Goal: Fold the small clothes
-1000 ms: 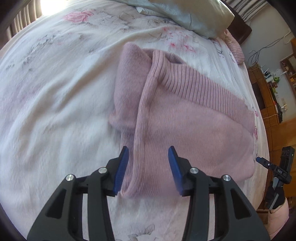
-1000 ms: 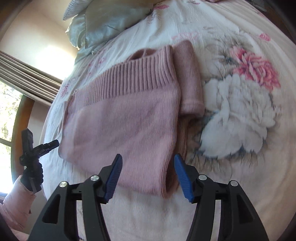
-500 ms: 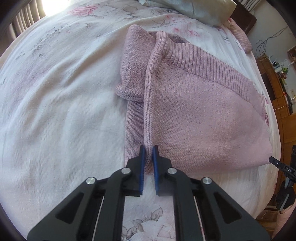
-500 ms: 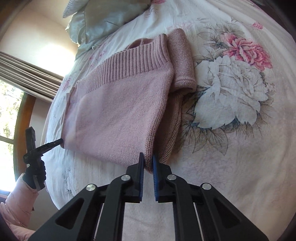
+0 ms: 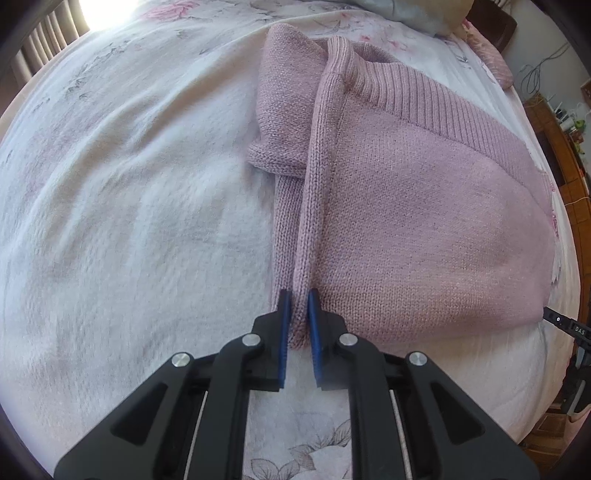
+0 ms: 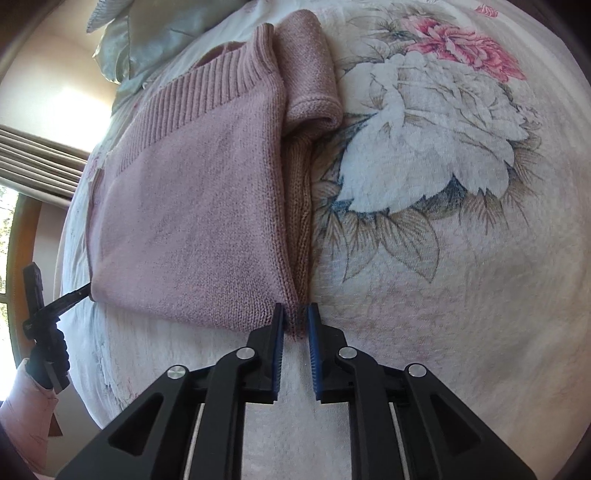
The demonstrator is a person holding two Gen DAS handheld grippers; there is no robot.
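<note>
A pink knit sweater (image 5: 413, 206) lies partly folded on the floral bedspread, ribbed collar toward the far side and a short sleeve (image 5: 280, 110) tucked along its left fold. My left gripper (image 5: 297, 306) is shut on the near end of that folded edge. In the right wrist view the same sweater (image 6: 192, 206) spreads to the left, its sleeve (image 6: 310, 85) at the right fold. There my right gripper (image 6: 295, 319) is shut on the sweater's near corner. Each gripper shows at the edge of the other's view.
The white bedspread with a large pale flower print (image 6: 424, 147) stretches around the sweater. Pillows (image 6: 155, 33) lie at the head of the bed. A wooden cabinet (image 5: 565, 155) stands beyond the bed's right side. A curtain (image 6: 33, 155) and window are at left.
Both grippers went from open over the sweater's near edge to shut on it, one at each near corner. The fabric between the pads now stands up slightly in a ridge.
</note>
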